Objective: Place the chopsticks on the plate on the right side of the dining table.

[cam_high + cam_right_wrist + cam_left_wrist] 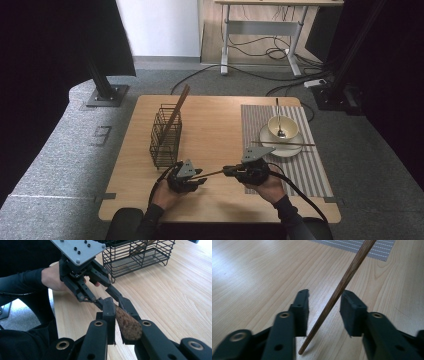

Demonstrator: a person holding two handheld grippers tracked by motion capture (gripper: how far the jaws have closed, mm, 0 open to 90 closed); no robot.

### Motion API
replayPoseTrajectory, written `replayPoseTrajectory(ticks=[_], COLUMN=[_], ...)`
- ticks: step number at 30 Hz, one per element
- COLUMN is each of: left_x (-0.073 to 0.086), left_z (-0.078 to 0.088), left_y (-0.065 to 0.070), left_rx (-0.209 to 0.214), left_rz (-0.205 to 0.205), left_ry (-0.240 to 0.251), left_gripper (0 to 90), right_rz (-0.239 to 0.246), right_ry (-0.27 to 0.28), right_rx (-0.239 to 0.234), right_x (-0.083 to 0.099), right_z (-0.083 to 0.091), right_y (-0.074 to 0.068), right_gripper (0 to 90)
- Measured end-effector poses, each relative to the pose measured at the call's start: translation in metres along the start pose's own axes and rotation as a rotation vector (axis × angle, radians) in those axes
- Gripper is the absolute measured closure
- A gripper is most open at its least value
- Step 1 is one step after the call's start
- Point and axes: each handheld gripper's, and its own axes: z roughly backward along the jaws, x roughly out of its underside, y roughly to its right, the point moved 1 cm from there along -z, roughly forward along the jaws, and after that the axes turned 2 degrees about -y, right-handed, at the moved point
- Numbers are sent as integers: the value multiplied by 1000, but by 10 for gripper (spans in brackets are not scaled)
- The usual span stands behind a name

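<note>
A brown wooden chopstick (212, 174) spans the gap between both grippers near the table's front edge. My right gripper (227, 171) is shut on its thick end (126, 323), which is pinched between the two black jaws (117, 305). My left gripper (201, 179) faces it from the left. In the left gripper view the thin end of the chopstick (337, 295) runs between the jaws of that gripper (324, 296), which stand apart on either side with bare table showing between the left pad and the wood. The tip hangs just above the tabletop.
A black wire basket (165, 137) with another chopstick (177, 107) leaning in it stands just behind the left gripper. On the striped placemat (310, 165) at right, a white plate (267, 141) carries a bowl (272, 131), a spoon (278, 117) and a third chopstick (295, 144).
</note>
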Motion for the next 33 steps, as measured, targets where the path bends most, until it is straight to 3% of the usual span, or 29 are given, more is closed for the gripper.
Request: replayPoseTrajectory(ticks=[4, 11, 18, 23, 29, 33], left_x=[0, -2, -3, -4, -3, -3], left_z=[1, 1, -2, -2, -2, -4], left_y=[1, 6, 12, 12, 12, 13], left_rx=[8, 10, 45, 68, 87, 93], left_rz=[-17, -84, -142, -137, -124, -124], left_ry=[4, -12, -37, -36, -49, -63], left_gripper=[736, 784, 839, 853, 853, 853], right_rz=[-2, -25, -79, -116, -130, -144], right_ry=[3, 13, 27, 44, 59, 68], right_rx=[-9, -11, 3, 15, 81, 161], right_x=[-1, -1, 1, 4, 3, 3], right_z=[2, 4, 2, 0, -1, 2], right_y=[-1, 5, 19, 27, 30, 34], right_gripper=[834, 811, 759, 719, 510, 382])
